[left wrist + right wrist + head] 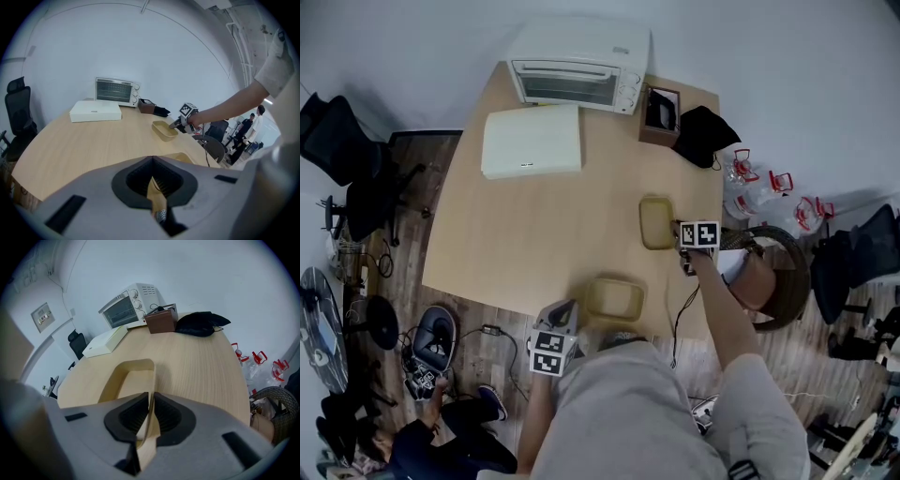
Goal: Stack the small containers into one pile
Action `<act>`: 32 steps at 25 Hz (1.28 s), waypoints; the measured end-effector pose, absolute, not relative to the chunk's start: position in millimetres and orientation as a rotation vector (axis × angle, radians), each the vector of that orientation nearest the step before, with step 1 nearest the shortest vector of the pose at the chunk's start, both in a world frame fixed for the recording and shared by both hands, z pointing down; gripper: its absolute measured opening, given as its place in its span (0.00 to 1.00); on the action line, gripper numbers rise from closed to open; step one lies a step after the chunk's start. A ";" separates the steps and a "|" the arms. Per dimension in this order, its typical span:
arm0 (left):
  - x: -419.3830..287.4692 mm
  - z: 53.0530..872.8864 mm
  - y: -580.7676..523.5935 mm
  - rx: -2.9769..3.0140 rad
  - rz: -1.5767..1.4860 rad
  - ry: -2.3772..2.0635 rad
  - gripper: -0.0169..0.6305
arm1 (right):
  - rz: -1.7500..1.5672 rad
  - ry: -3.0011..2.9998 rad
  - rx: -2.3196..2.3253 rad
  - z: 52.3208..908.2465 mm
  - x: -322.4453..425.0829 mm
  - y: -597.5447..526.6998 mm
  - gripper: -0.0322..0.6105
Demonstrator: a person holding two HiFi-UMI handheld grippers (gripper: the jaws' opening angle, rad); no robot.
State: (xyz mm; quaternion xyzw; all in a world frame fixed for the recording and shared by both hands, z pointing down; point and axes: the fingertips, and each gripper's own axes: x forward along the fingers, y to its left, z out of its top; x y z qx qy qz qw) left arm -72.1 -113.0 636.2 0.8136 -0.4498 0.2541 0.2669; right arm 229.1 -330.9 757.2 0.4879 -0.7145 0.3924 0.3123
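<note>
Right tool clamped on wall of far container, near right edge of worktop. Left tool clamped on wall of near container, at near edge. Step judged: both gripped, nothing stacked. Next: lift one, align over other, nest squarely.

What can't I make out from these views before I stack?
- Left gripper view: most of the near container, hidden by the left gripper body.
- Right gripper view: near end of the far container, behind the right gripper body.
- Head view: right gripper's jaws, under its marker cube.
- Head view: contents of the brown box, too small.
</note>
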 end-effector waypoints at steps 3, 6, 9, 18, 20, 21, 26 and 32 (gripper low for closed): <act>-75.4 636.5 -109.9 2.183 0.690 -1.230 0.03 | 1.026 -1.904 1.275 751.4 225.8 -330.6 0.09; -77.9 636.1 -107.1 2.186 0.693 -1.232 0.03 | 1.022 -1.935 1.258 744.3 221.5 -328.4 0.09; -81.3 634.4 -104.2 2.197 0.699 -1.228 0.03 | 1.007 -1.968 1.232 736.2 213.6 -323.9 0.09; -82.3 625.5 -101.7 2.247 0.713 -1.199 0.03 | 0.998 -2.067 1.208 709.3 198.1 -309.8 0.08; -82.7 624.1 -99.9 2.255 0.716 -1.193 0.03 | 0.999 -2.105 1.190 699.6 192.7 -307.4 0.08; -82.9 623.7 -98.9 2.258 0.717 -1.190 0.03 | 0.997 -2.126 1.171 694.3 188.8 -305.9 0.08; -80.9 622.0 -95.4 2.283 0.727 -1.165 0.03 | 0.993 -2.228 0.965 674.0 161.5 -291.5 0.08; -79.7 619.2 -88.6 2.299 0.735 -1.152 0.03 | 0.893 -2.274 0.697 655.2 128.1 -263.3 0.08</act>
